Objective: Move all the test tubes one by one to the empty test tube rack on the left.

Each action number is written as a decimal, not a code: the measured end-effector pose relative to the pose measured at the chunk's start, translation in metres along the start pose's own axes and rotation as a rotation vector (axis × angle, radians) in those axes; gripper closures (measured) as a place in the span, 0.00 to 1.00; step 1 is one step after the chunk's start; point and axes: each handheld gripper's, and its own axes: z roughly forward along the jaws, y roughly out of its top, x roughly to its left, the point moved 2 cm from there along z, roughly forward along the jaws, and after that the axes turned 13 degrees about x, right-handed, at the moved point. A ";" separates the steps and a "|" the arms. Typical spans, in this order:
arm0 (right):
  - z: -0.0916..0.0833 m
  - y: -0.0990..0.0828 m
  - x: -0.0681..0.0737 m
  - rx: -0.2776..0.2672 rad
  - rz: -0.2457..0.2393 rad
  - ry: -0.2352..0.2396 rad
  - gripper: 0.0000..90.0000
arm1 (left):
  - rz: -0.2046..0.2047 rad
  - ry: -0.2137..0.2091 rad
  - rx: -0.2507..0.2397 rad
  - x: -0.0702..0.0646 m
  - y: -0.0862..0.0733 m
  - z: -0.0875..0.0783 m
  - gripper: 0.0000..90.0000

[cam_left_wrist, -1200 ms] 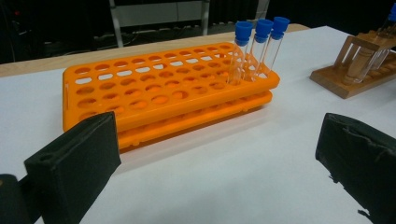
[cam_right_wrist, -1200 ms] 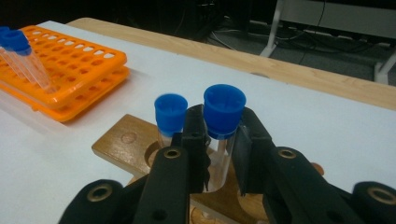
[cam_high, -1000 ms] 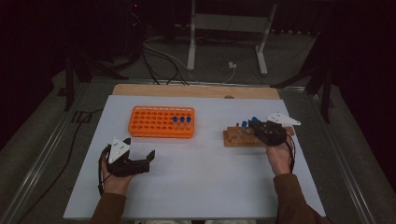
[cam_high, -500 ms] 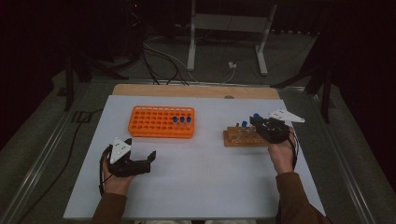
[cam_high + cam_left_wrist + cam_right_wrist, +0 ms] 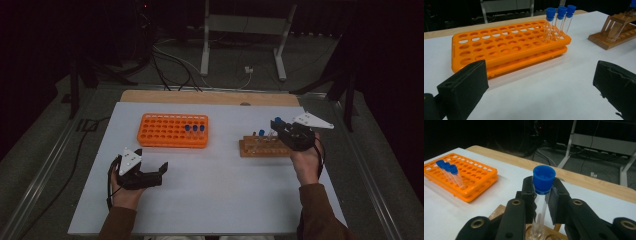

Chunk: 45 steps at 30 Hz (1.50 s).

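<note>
In the high view, a white table top (image 5: 215, 200) is seen with a wooden strip along its far edge. The orange rack (image 5: 173, 130) stands left of centre towards the far side, and the wooden rack (image 5: 257, 146) lies to its right, with bare surface between them. A broad free area is left along the near edge between the two hands. The left gripper (image 5: 150, 175) rests low at the near left with its jaws spread apart and nothing between them. The right gripper (image 5: 280, 131) is held over the right end of the wooden rack, close to the table's right edge.

In the left gripper view, three blue-capped tubes (image 5: 559, 21) are shown upright in a row at one corner of the orange rack, the remaining holes being unfilled. An open stretch of table is seen between the two black jaws and the rack, and an end of the wooden rack appears at upper right.

In the right gripper view, the jaws are seen clamped on a clear tube (image 5: 541, 202) just beneath its blue cap; its lower end sits at a hole of the wooden rack. No writing can be read anywhere.
</note>
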 end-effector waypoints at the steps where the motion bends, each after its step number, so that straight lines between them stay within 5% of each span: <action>1: -0.002 0.001 0.000 -0.004 0.000 0.001 0.86 | 0.000 0.000 0.001 0.000 0.000 0.000 0.01; 16: -0.013 0.000 0.019 0.014 -0.061 0.029 0.86 | 0.002 -0.001 0.003 -0.001 0.000 0.001 0.01; 28: -0.015 -0.009 0.037 0.027 -0.075 0.096 0.86 | 0.013 -0.018 -0.001 -0.007 0.002 0.001 0.01; 45: 0.003 -0.015 0.069 0.062 -0.113 0.191 0.86 | 0.092 -0.095 0.016 -0.031 0.030 0.007 0.01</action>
